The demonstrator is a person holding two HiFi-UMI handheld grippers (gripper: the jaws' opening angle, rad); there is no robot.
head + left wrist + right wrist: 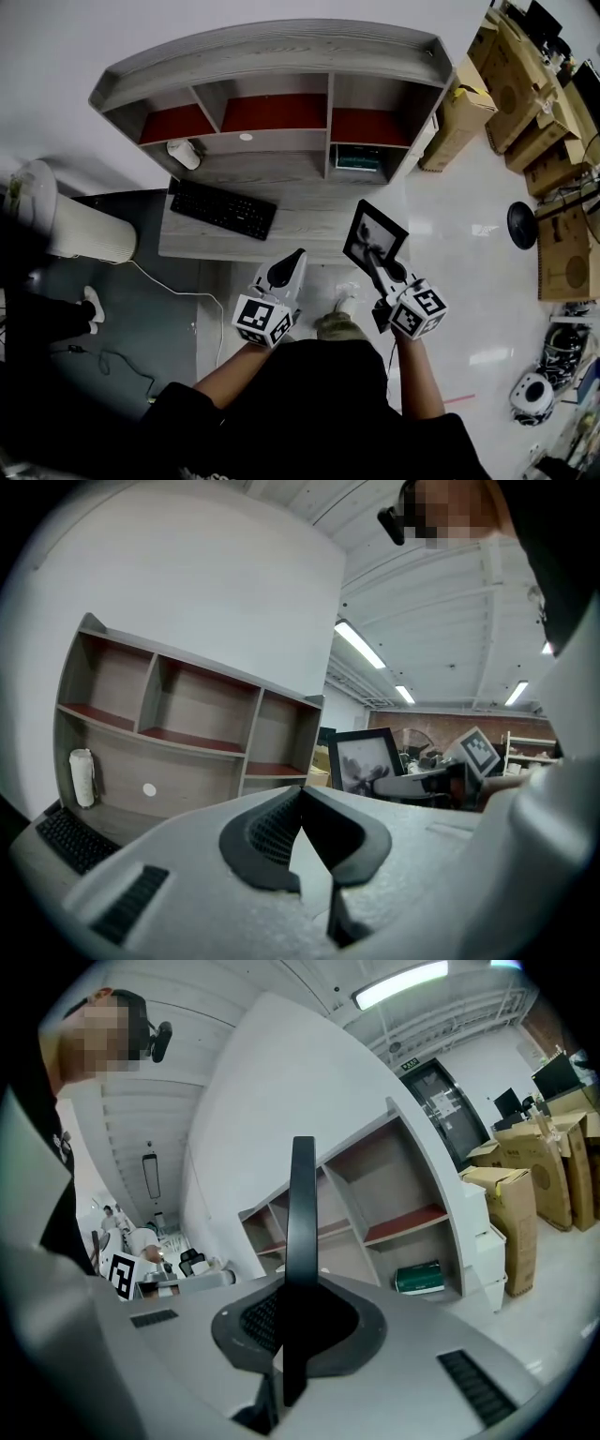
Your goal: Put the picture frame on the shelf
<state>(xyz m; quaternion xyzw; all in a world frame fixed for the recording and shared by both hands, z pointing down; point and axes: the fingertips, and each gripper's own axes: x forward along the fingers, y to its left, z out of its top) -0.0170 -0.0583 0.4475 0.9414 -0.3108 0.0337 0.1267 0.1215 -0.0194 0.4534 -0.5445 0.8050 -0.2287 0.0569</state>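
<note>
The right tool [380,262] is clamped on the picture frame [369,230], holding it up before the shelf [281,142]; the left tool [293,262] beside it has its jaws together.

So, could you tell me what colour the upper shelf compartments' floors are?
Dark red compartment floors in the grey wood-grain shelf unit; the head view shows them best.

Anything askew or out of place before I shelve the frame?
Nothing spilled or damaged. The keyboard lies skewed on the desk; the picture frame sits tilted in the right gripper, pinched by one edge.
</note>
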